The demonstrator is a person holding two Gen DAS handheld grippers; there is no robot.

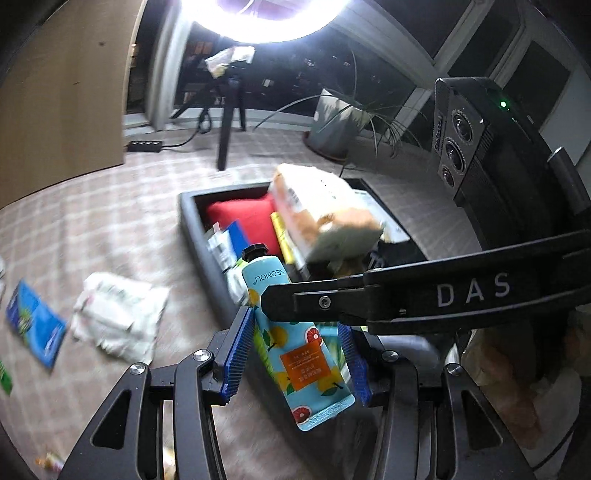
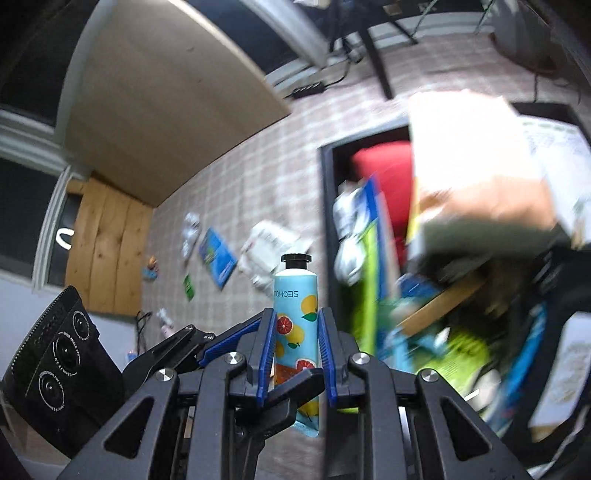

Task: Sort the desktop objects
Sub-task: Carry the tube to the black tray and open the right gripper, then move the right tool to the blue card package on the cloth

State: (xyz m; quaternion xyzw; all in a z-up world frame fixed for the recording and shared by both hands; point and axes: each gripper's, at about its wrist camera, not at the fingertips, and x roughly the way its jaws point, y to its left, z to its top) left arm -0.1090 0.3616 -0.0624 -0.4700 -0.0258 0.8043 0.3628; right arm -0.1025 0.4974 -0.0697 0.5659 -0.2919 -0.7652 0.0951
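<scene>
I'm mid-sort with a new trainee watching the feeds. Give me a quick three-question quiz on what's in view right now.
1. True or false: the black cap is off the cream tube.
2. The blue packet lies: A on the red cushion; B on the checked cloth; C in the plant pot.
3. What sits between the fingers of the right gripper?
Key: 1 false; 2 B; 3 the cream tube.

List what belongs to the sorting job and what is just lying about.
Job: tube, bin, blue packet, white wrappers.
Lying about: tripod, potted plant, power strip, lamp.
</scene>
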